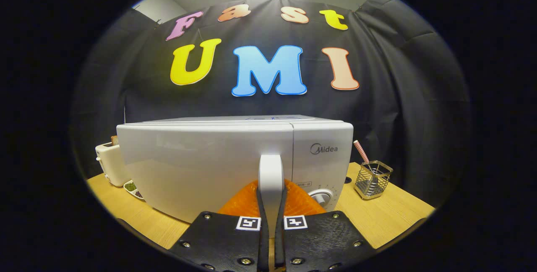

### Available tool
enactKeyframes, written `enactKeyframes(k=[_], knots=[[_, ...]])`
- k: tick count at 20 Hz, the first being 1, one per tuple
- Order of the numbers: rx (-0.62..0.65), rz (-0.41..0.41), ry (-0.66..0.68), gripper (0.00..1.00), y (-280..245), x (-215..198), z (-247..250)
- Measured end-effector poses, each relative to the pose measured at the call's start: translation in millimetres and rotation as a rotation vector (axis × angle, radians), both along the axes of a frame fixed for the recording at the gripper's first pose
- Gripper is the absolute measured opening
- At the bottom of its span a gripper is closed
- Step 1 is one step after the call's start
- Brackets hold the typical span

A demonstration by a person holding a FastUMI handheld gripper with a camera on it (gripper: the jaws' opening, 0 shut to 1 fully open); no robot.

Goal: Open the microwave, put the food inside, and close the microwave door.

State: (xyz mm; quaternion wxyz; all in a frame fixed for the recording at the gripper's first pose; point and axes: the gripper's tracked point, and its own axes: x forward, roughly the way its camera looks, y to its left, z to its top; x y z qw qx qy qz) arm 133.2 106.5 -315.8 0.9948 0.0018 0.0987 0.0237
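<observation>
A white microwave (201,163) stands on the wooden table (390,217), right in front of me. Its tall white door handle (270,165) rises between my two fingers, and my gripper (271,194) is shut on it, one finger pressing each side. The door (184,171) sits flush or almost flush with the body; I cannot tell which. Beyond the right finger is the control panel with a round dial (321,197).
A cream toaster (110,163) with bread in it stands left of the microwave. A small dish (133,188) holding green and dark bits lies beside it. To the right of the microwave stands a wire holder (372,179) with a checked stick in it.
</observation>
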Motion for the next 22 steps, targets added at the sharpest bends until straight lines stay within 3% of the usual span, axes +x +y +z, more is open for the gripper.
enactKeyframes(k=[3,7,11,14,22], knots=[[-0.011,-0.015,0.030,0.06,0.9,-5.6,-0.4],[-0.050,0.018,0.014,0.06,11.6,-57.3,4.4],[-0.013,0.095,0.104,0.06,24.8,-94.3,5.3],[0.019,0.198,0.161,0.25,41.7,-126.3,14.2],[0.010,0.342,0.267,0.26,73.7,-197.4,25.7]])
